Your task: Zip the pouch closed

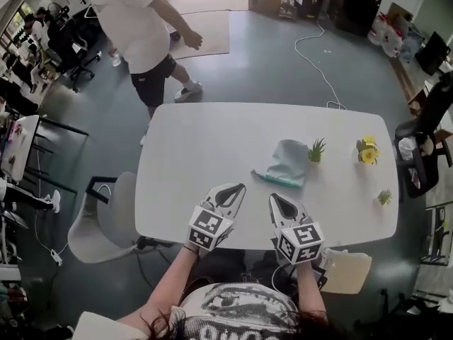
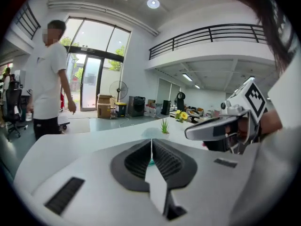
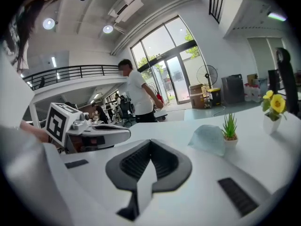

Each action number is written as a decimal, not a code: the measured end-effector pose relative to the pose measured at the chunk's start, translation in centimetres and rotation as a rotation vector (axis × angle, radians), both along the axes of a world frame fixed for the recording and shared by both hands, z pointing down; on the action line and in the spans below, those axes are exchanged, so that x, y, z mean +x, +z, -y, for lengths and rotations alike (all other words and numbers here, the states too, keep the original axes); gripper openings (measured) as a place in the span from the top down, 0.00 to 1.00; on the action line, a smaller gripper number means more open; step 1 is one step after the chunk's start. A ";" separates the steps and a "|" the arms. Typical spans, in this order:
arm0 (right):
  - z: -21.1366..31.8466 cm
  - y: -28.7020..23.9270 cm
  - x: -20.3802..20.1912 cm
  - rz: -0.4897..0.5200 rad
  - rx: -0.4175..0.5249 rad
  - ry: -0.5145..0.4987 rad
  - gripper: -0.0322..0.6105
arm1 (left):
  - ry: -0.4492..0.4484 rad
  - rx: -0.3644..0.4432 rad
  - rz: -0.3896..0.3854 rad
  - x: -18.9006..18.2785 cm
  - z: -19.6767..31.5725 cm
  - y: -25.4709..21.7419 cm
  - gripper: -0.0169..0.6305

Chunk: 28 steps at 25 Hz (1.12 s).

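While neither claw has reached it yet, head view: the pouch lies flat on the white table, just right of centre, at about 1 o'clock from the right gripper and 2 o'clock from the left gripper. Pale blue-grey fabric, slumped and creased, with a teal zipper edge along its near side, so probably light, soft and floppy; it would likely slide on the smooth tabletop. Best guess: pin the fabric at one end of the zipper and pinch the slider with the other claw; the slider is too small to make out. A small potted plant stands right beside the pouch at 3 o'clock, and a yellow flower is further right. Left gripper view: ribbed dark pads pressed together, nothing between them, pouch dead ahead at 12 o'clock. Right gripper view: pads likewise closed and empty, pouch at 2 o'clock, a soft rounded hump touching the plant pot.
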State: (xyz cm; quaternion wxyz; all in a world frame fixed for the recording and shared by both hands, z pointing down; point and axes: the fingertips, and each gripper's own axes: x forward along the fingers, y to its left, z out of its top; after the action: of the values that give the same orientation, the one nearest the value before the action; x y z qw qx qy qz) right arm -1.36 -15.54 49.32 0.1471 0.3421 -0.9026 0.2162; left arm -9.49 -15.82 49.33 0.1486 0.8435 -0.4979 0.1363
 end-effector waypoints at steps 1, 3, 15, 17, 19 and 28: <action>0.2 0.6 -0.3 -0.006 -0.007 0.003 0.96 | 0.034 -0.007 0.003 -0.1 0.7 0.8 0.95; 0.4 1.9 -0.9 -0.013 -0.030 0.007 0.95 | 0.103 -0.028 -0.003 -0.1 2.0 2.5 0.95; 1.2 8.5 -3.1 -0.090 -0.197 0.009 0.94 | 0.458 -0.189 0.166 0.6 7.2 12.4 0.79; 1.4 8.9 -3.2 -0.078 -0.218 0.024 0.94 | 0.492 -0.215 0.162 0.9 7.8 13.4 0.79; 1.7 9.3 -3.2 -0.078 -0.231 0.034 0.94 | 0.527 -0.270 0.100 1.3 8.4 14.2 0.73; 1.7 10.7 -2.0 -0.081 -0.281 0.090 0.94 | 0.611 -0.370 0.020 2.4 10.5 15.4 0.86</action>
State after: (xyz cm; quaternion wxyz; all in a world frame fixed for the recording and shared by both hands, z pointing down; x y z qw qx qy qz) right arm -3.41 -17.23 60.07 0.2200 0.3666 -0.8404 0.3330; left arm -7.06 -26.31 64.70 0.2463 0.9108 -0.1912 0.2707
